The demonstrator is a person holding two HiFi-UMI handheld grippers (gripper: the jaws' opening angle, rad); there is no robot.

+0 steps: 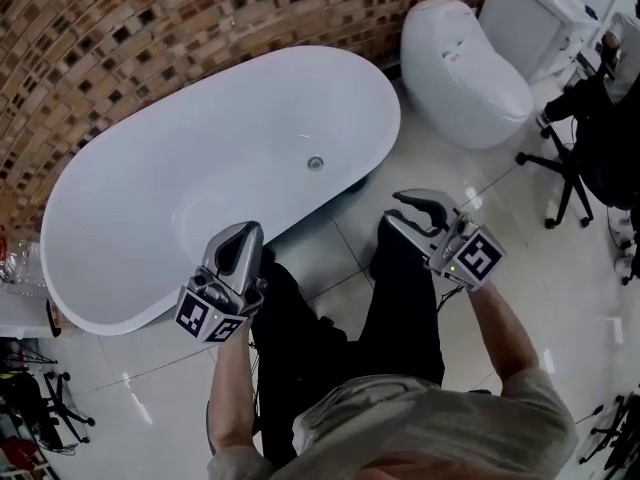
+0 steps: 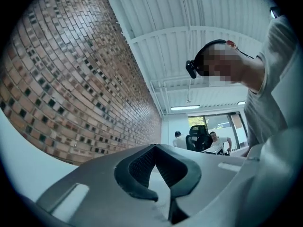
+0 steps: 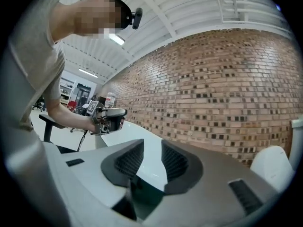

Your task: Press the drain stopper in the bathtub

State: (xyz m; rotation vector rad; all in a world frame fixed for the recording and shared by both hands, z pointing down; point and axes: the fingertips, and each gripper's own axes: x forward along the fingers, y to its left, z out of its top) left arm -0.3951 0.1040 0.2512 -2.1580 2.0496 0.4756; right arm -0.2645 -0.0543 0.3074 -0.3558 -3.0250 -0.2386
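The white oval bathtub [image 1: 110,303] lies along the brick wall, and its round metal drain stopper [image 1: 316,163] sits on the tub floor near the right end. My left gripper [image 1: 247,230] hovers over the tub's near rim, jaws shut with nothing between them; in its own view the left gripper [image 2: 154,146] points up at wall and ceiling. My right gripper [image 1: 395,208] is held over the floor tiles right of the tub, open and empty. In its own view the right gripper [image 3: 152,145] looks across the tub rim [image 3: 142,132] toward the left gripper [image 3: 110,119].
A white toilet [image 1: 465,68] stands at the tub's right end. An office chair [image 1: 570,163] is at the far right. The brick wall [image 1: 150,28] runs behind the tub. The person's dark trousers [image 1: 400,298] stand on glossy floor tiles. People sit in the distance [image 2: 210,141].
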